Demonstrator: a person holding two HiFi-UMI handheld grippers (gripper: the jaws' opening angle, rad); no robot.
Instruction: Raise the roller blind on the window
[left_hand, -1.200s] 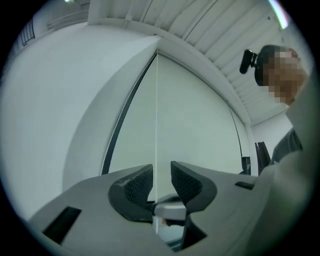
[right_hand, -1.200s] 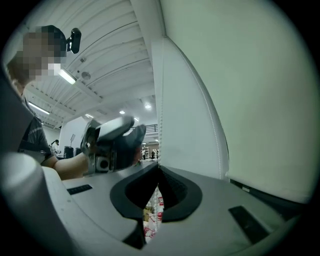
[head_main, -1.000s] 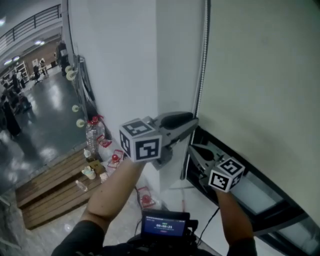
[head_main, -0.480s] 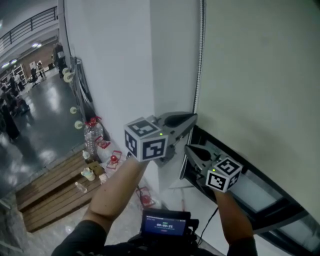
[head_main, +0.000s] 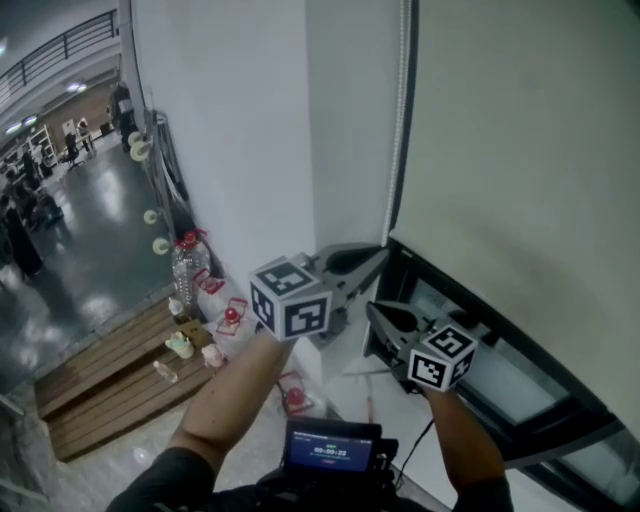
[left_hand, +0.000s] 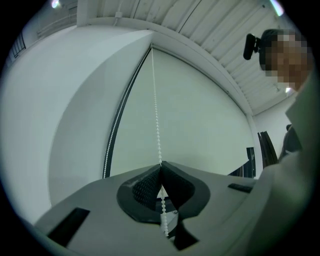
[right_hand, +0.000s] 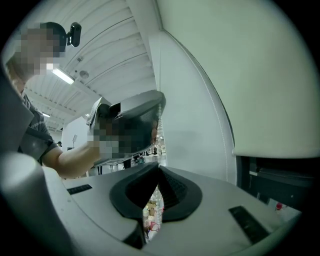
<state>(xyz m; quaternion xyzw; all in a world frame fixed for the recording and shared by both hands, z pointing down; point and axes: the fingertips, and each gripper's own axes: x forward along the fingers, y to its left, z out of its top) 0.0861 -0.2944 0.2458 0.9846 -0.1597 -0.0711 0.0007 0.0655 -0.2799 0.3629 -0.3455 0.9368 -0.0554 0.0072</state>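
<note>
A cream roller blind (head_main: 520, 180) hangs over the window, its bottom edge above a strip of dark frame and glass (head_main: 500, 370). The white bead chain (head_main: 402, 120) runs down the blind's left edge. My left gripper (head_main: 378, 252) reaches to the chain at the blind's lower corner. In the left gripper view its jaws (left_hand: 160, 165) are shut on the bead chain (left_hand: 156, 115), with beads showing above and below the tips. My right gripper (head_main: 372, 310) sits just below the left one, jaws shut (right_hand: 159, 167). Whether the chain is pinched in them I cannot tell.
A white wall column (head_main: 250, 150) stands left of the window. On the floor below lie a water bottle (head_main: 187, 265), red and white small items (head_main: 230, 318) and wooden planks (head_main: 100, 380). A small screen device (head_main: 330, 447) sits at my chest. People stand far off at the left.
The left gripper's jaws have closed on the bead chain. Both grippers have sunk a little along the blind's left edge.
</note>
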